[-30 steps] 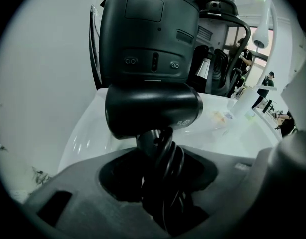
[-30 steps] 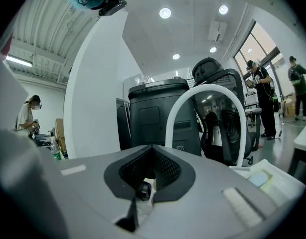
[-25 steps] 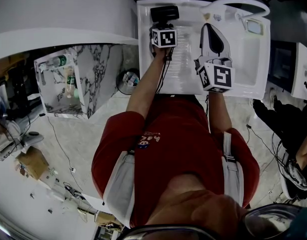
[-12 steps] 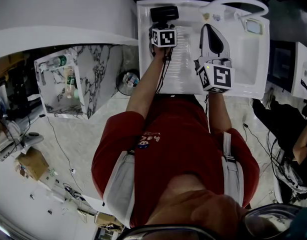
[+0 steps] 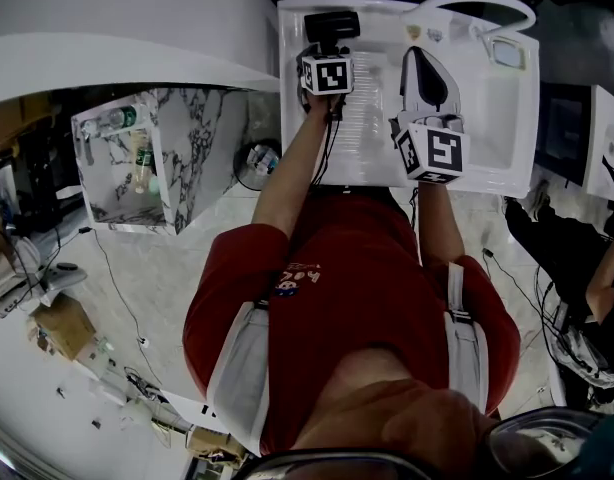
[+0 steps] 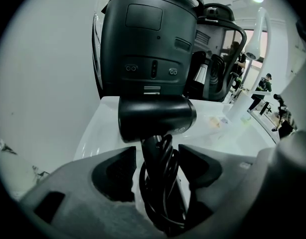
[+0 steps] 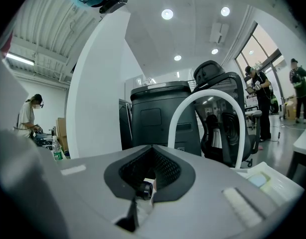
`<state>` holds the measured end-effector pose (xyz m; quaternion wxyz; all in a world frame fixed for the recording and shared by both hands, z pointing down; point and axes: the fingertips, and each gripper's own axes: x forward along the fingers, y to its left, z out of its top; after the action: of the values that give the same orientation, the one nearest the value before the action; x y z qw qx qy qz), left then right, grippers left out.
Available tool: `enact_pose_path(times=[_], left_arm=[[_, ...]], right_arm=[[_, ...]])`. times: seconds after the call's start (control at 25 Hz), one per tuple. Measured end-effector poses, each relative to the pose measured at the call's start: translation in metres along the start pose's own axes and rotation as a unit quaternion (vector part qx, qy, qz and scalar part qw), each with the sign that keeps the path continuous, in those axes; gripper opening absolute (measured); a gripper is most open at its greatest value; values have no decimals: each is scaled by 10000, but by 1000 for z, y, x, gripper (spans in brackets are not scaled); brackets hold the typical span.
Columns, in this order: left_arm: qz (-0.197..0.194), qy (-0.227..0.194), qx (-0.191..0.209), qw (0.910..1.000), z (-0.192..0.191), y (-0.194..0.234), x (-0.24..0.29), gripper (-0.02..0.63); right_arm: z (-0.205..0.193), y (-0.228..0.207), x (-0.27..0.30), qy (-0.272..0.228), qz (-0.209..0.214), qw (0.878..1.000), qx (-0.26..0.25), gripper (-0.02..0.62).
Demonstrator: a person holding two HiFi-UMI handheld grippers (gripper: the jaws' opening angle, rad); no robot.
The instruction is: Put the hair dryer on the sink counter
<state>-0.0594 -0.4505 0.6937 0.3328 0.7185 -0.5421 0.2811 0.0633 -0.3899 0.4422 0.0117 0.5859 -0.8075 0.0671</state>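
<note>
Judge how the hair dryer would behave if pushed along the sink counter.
The hair dryer looks rigid, and its round barrel on the glossy sink counter could probably roll or slide. The cord wound round its handle is likely floppy and may loosen or snag when lifted.

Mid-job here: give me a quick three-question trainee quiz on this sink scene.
1. True or false: the black hair dryer lies on the white sink counter.
2. What stands between the jaws of the left tool? A) a bottle B) the dryer's handle and cord C) nothing
3. Fill in: the jaws of the right tool are ____.
Key: 1 true. 2 B; those jaws have just been opening and stand apart. 3 together.
</note>
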Motion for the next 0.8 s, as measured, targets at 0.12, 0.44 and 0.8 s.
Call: enact_pose_path(times=[0.12,0.44,0.8], left_arm=[[-65,-127,-58,9999,2,-1,-10,270],[-85,-496,-157,9986,7,1,-50,270],[-362,-983,-111,9944,8,-10,-96,270]], right_arm=[[2,4,-3,-29,29,10000,-14,2],[11,13,-10,-129,96,9999,-15,2],[15,23,-17,-173,136,9997,-85,2]])
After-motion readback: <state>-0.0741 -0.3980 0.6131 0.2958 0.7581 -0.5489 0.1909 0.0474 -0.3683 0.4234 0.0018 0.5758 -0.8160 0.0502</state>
